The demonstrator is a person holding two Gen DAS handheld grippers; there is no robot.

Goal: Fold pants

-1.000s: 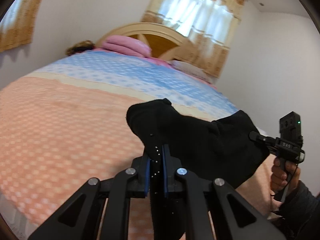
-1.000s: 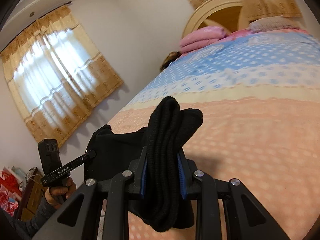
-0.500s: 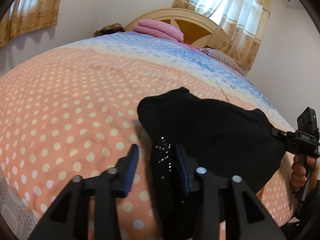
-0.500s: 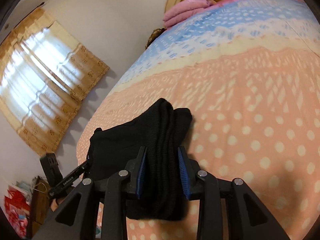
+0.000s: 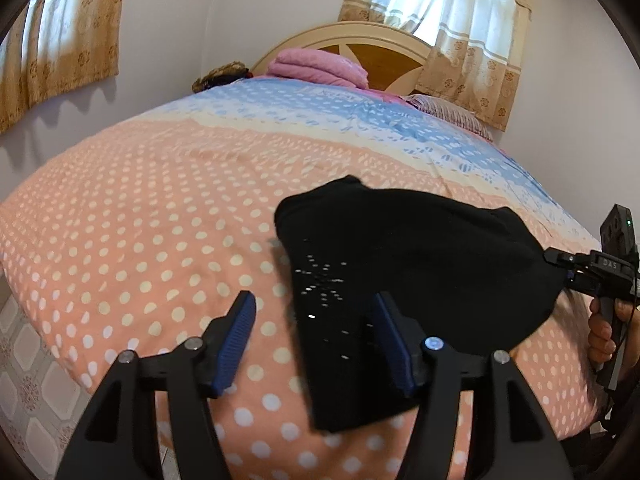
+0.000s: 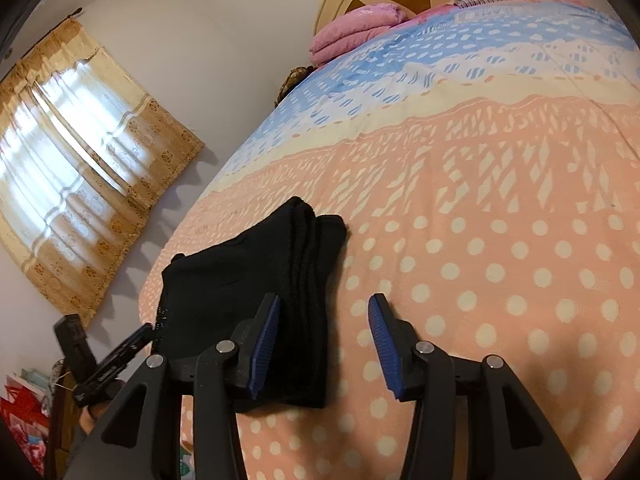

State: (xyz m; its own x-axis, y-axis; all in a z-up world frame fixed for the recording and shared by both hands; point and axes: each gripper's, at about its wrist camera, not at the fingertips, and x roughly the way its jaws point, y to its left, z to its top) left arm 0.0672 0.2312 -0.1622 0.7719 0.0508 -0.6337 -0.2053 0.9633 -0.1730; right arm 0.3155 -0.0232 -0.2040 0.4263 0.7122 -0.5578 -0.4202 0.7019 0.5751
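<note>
The black pants (image 5: pixel 408 280) lie folded in a compact bundle on the bed's peach dotted cover, near its foot edge; they also show in the right wrist view (image 6: pixel 256 288). My left gripper (image 5: pixel 316 340) is open, its jaws spread over the near left end of the bundle, holding nothing. My right gripper (image 6: pixel 324 340) is open over the bundle's ribbed right edge, holding nothing. The right gripper also shows at the far right of the left wrist view (image 5: pixel 560 260), and the left gripper at the lower left of the right wrist view (image 6: pixel 148 328).
The bed (image 5: pixel 140 220) has a peach dotted cover turning blue toward the wooden headboard (image 5: pixel 384 48). Pink folded bedding (image 5: pixel 320 66) and a pillow (image 5: pixel 448 110) lie at the head. Curtained windows (image 6: pixel 80 152) are on the walls. Tiled floor (image 5: pixel 24 380) is at the left.
Both grippers carried the pants down onto the bed, then opened and let them go. The bundle now rests on the cover.
</note>
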